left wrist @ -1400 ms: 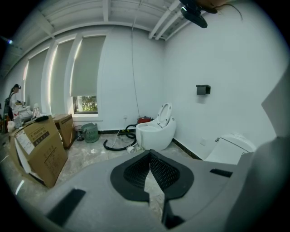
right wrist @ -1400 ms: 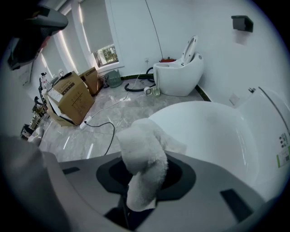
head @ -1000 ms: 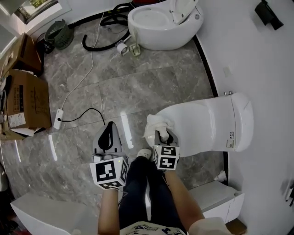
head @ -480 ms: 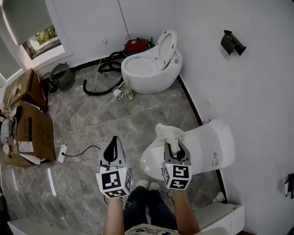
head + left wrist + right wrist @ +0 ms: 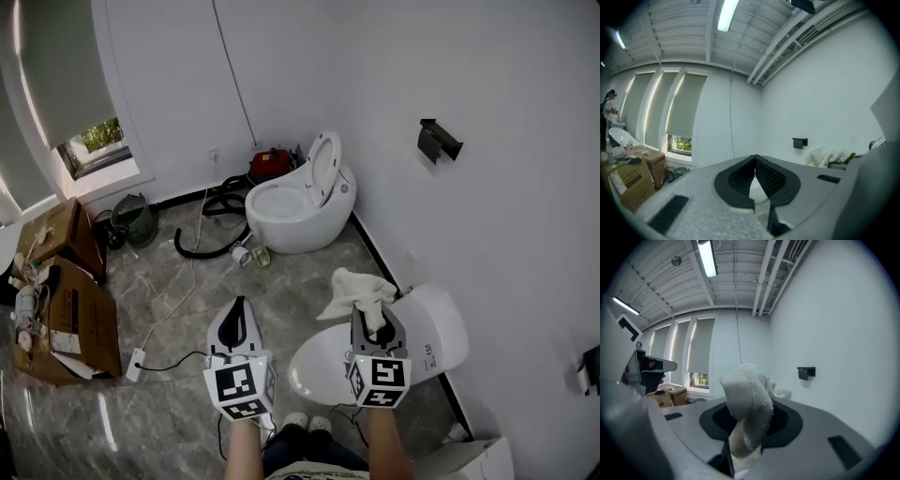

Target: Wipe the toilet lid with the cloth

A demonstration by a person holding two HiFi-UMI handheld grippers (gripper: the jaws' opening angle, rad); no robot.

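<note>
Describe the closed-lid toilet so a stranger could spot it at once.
Two white toilets stand along the right-hand wall. It is the nearer toilet, by the right gripper clamping a white fluffy cloth. Its lid lies shut; the far egg-shaped toilet's lid stands raised.

The fluffy white cloth (image 5: 359, 288), bunched up, is pinched in the right gripper (image 5: 373, 319) above the closed, glossy white toilet lid (image 5: 323, 364) by the wall (image 5: 506, 234).

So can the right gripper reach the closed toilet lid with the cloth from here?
Probably yes: the right gripper, shut on the cloth, hovers right over the toilet lid, with nothing visible between them.
</note>
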